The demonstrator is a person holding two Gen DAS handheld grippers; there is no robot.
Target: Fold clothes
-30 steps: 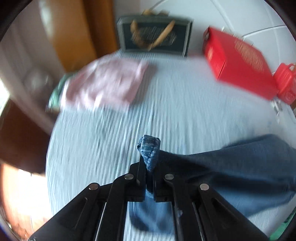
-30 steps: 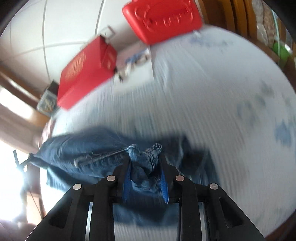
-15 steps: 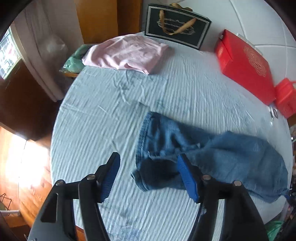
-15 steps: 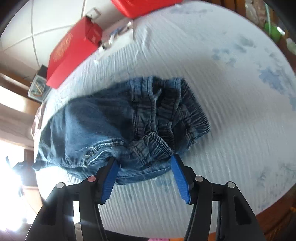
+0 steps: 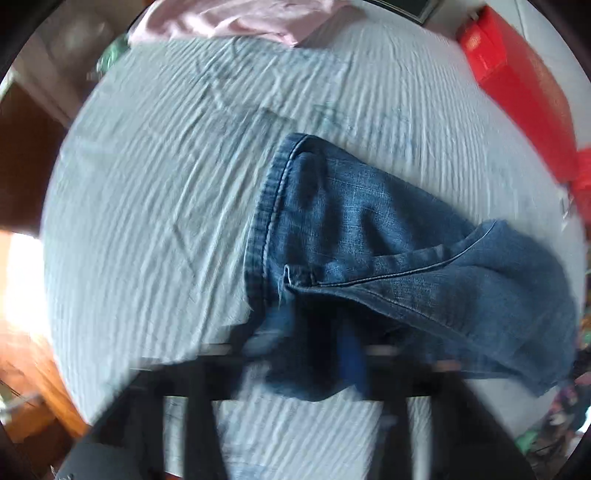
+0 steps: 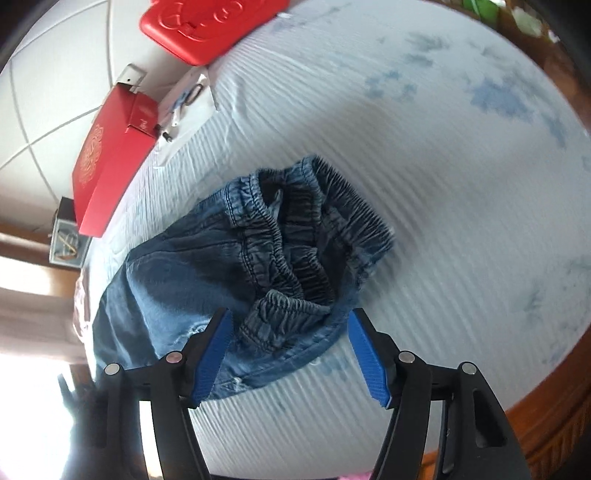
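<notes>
One red box (image 6: 110,162), lid shut, contents unseen

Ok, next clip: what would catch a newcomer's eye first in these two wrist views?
The crumpled blue jeans in the middle of the pale blue sheet, elastic waistband bunched just ahead of the open right gripper. Next, the bright red box and red case along the sheet's far edge. In the left wrist view, the left gripper is a blur, closed at the jeans' hem.
</notes>
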